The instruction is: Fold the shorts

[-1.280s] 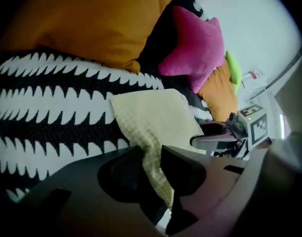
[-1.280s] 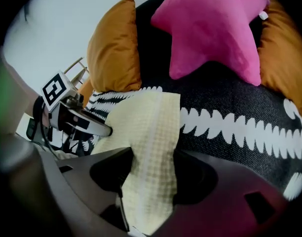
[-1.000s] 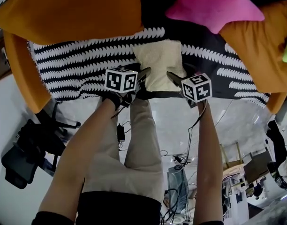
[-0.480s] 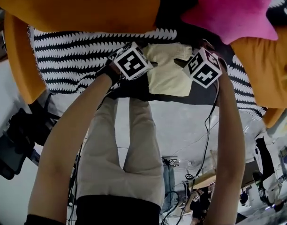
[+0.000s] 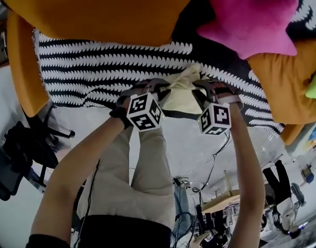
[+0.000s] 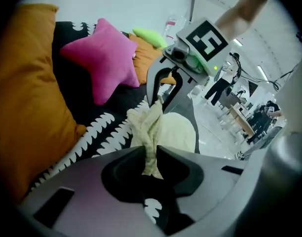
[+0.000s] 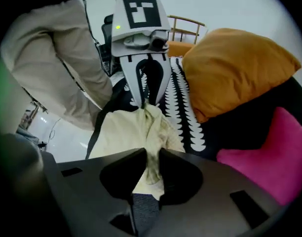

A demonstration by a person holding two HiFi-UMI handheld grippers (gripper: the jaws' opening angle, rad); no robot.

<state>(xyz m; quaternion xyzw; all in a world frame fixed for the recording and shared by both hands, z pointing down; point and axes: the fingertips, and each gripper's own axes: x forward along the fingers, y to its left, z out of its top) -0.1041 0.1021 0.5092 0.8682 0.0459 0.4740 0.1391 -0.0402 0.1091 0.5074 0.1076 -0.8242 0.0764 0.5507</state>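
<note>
- Shorts (image 5: 181, 93): pale yellow fabric is shown on the black-and-white striped cover (image 5: 96, 68), with its near edge bunched and raised.
- Left gripper (image 5: 159, 88): the jaws have just been closing and are clamped on 1 corner of the fabric.
- Right gripper (image 5: 202, 89): the jaws have just been closing and are pinched on the other corner.
- Progress: 2 corners are secured. Carrying the edge across and flattening are judged to remain.

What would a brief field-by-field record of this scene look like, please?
garment: pale yellow shorts, bunched up between the two grippers
surface: black-and-white patterned cover
left gripper: jaws have just been closing, now pinching one end of the shorts
right gripper: jaws have just been closing, now pinching the other end
nearby: orange cushion, pink star cushion
</note>
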